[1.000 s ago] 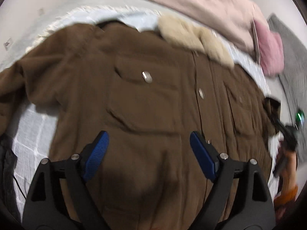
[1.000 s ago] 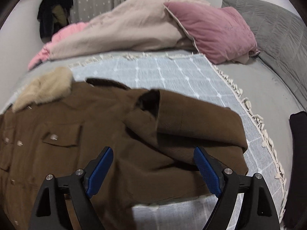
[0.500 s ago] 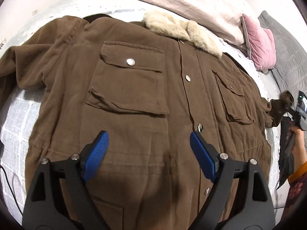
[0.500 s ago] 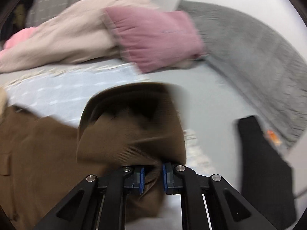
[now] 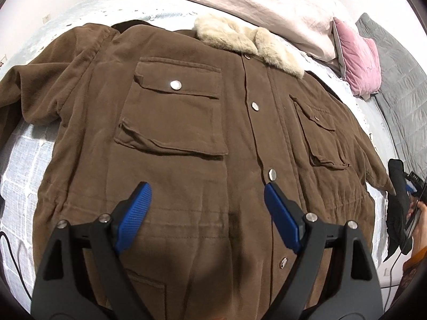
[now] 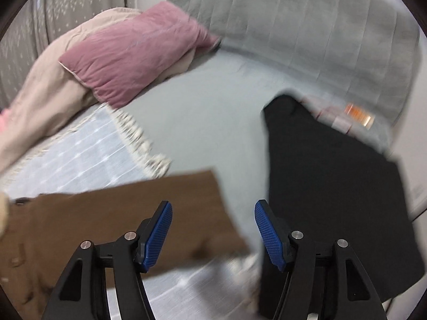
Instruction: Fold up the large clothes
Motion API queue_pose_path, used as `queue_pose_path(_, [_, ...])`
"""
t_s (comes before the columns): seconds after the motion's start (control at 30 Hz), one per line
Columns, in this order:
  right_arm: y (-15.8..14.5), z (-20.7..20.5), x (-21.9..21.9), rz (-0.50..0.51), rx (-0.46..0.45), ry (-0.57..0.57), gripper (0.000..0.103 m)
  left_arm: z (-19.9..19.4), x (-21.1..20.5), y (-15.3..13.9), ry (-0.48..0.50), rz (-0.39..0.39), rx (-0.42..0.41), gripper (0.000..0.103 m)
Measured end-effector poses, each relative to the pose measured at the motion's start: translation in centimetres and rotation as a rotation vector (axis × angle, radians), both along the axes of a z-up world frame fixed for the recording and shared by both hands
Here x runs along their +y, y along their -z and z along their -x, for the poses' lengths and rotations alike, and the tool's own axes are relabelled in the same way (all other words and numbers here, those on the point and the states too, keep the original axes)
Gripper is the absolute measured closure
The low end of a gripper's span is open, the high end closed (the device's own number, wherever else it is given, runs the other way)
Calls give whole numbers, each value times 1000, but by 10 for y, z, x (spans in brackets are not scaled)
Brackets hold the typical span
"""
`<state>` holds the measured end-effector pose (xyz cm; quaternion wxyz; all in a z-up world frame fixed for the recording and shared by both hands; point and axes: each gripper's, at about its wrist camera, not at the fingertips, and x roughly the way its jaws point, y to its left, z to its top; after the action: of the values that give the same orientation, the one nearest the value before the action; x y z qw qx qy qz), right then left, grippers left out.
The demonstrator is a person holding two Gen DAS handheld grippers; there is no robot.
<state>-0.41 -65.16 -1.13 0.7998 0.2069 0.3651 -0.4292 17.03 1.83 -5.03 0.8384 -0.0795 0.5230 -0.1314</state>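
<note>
One coat [image 5: 192, 144] is all we have to fold, a brown one lying front-up and buttoned on the bed [image 6: 202, 112], its fur collar [image 5: 248, 40] toward twelve o'clock in the left view. We judge that we are at the laying-out step: the right sleeve [image 6: 128, 208] lies stretched flat toward three o'clock, its cuff just below and left of the right tongs [image 6: 213, 226], and no fold has been made yet.

Our right tongs have just been opening, and nothing sits between the blue pads now (the sleeve is released, not gripped). Our left tongs [image 5: 205, 213] hang wide apart above the coat's waist, grasping nothing.

Next, we think, comes the first fold: a sleeve has to be pinched near the cuff and carried across the chest. That calls for a firm bite, since the cloth looks thick and heavy, and for the body to stay put while it is dragged. The left sleeve [image 5: 24, 98] at nine o'clock looks bunched and may want smoothing first.

By our count: one coat, two chest pockets, five snaps showing down the front, one snap on the nearer pocket flap, one pink pillow [image 6: 133, 53], one dark garment [image 6: 333, 186] at three o'clock (a separate piece, well clear of the coat's body).
</note>
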Motion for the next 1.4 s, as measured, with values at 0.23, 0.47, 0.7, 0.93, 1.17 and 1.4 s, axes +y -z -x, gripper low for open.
queue_pose_path(0.23, [62,14,16,-322,-144,32,38,-1,-5,5,8,-13,9,17])
queue_pose_path(0.47, [94,11,8,-422,-217,167,38,-1,-8,11,18,-42,11,17])
queue_pose_path(0.7, [32,15,36,-204,-172,-12,38,6,-16,14,67,-107,-37,17])
queue_pose_path(0.93, [16,-12,-41,-110,-106,-63,38,11,-25,15,81,-112,-84,17])
queue_pose_path(1.17, [77,-58,-103,-193,56,-31,43,9,-40,15,80,-130,-126,17])
queue_pose_path(1.4, [46,-78,-86,72,-24,-129,97,6,-51,31,90,-210,-142,17])
